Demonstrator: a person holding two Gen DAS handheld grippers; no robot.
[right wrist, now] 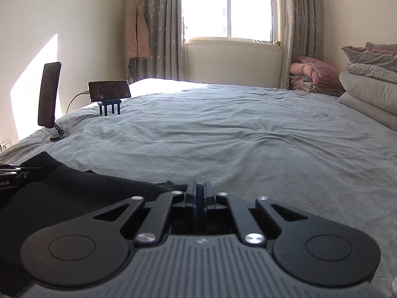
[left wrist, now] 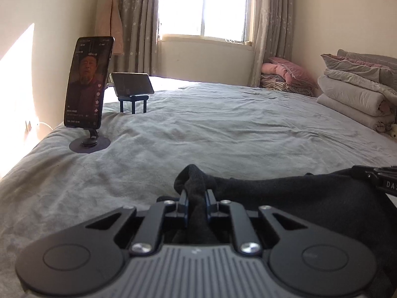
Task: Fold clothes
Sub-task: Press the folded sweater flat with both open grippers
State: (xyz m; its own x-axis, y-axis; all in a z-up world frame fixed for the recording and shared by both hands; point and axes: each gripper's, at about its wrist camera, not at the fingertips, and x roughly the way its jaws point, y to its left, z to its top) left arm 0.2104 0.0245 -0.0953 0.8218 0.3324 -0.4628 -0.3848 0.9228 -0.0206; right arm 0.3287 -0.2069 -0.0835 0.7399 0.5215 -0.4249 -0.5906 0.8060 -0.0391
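Now the left gripper [left wrist: 196,195] holds a bunched edge of the black garment [left wrist: 310,198] between its fingers. Beside it on the grey bed [right wrist: 248,136], the right gripper [right wrist: 199,191] has its fingers closed tight at the garment's edge.

We see daylight blowing out the window [left wrist: 203,7] at 12 o'clock, a sun patch on the wall [right wrist: 34,79] at 9, fisheye-darkened corners.

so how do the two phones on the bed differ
The nearer phone stands upright in portrait on a round-based stand; the farther phone lies in landscape on a small legged stand. The nearer phone's screen shows a video in the left wrist view; the farther phone's looks mostly dark and has a cable plugged in. Both sit on the grey bedspread along its left edge.
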